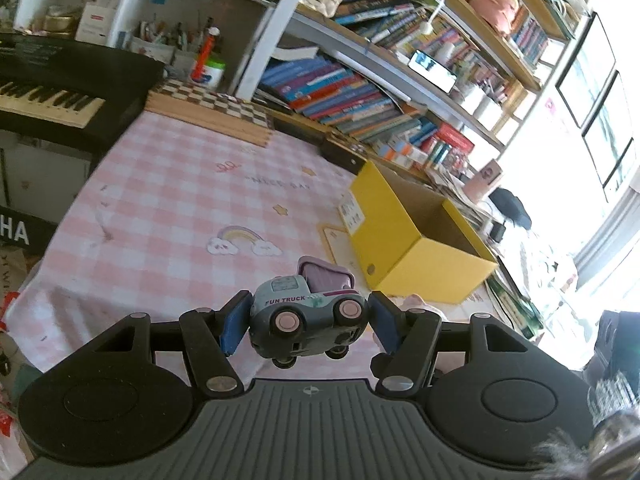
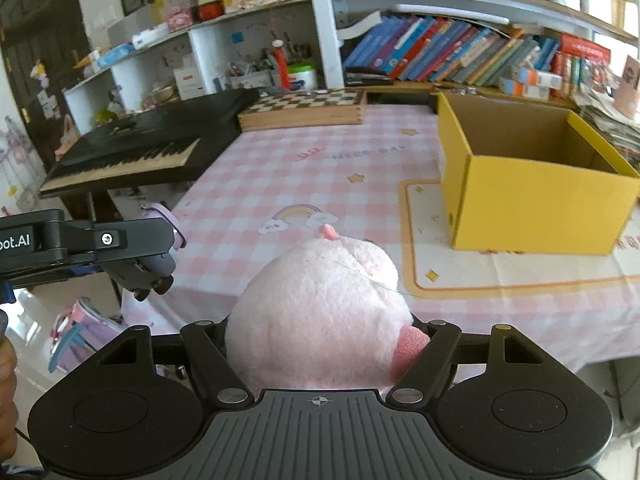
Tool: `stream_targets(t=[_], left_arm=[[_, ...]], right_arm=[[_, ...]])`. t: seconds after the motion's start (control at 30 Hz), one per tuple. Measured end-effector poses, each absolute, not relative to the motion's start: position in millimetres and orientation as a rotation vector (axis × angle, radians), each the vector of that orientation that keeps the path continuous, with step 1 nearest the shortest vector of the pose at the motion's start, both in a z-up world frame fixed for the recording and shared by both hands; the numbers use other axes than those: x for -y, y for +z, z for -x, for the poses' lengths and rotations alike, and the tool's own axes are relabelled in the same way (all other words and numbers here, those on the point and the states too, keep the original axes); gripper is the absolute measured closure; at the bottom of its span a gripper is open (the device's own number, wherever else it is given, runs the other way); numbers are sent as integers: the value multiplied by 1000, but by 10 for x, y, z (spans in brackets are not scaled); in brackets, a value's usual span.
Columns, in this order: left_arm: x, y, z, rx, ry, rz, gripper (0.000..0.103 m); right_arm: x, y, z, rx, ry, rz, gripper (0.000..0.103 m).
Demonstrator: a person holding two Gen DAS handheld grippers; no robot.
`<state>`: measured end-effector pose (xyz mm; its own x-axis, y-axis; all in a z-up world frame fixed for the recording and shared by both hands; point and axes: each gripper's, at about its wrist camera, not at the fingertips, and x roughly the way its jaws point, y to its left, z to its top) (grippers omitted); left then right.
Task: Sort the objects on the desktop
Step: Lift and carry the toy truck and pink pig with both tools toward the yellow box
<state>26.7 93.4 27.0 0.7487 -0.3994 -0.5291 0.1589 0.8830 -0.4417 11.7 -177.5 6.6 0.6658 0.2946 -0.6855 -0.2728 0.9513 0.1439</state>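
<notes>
My left gripper (image 1: 306,320) is shut on a small grey-blue toy truck (image 1: 308,314) marked FUN TRUCK, with a purple bed, held above the near edge of the pink checked table (image 1: 168,184). The truck also shows in the right wrist view (image 2: 154,264), held by the left gripper at the left. My right gripper (image 2: 320,336) is shut on a pink plush toy (image 2: 320,304) that hides its fingertips, above the table's near edge. An open yellow cardboard box (image 1: 416,248) stands on the table to the right; in the right wrist view the box (image 2: 532,204) is ahead right.
A black keyboard (image 2: 136,152) lies at the table's left. A wooden chessboard box (image 2: 304,110) sits at the far edge. Bookshelves (image 2: 460,56) full of books run behind. A beige mat (image 2: 424,236) lies under the yellow box.
</notes>
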Motion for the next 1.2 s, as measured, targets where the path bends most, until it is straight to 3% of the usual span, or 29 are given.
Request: stream_targets(t=[1.2], left_arm=[[474,301,-629,-728,-588,259,42]], right_arm=[[3023,58,-66,-790,73,-151,29]])
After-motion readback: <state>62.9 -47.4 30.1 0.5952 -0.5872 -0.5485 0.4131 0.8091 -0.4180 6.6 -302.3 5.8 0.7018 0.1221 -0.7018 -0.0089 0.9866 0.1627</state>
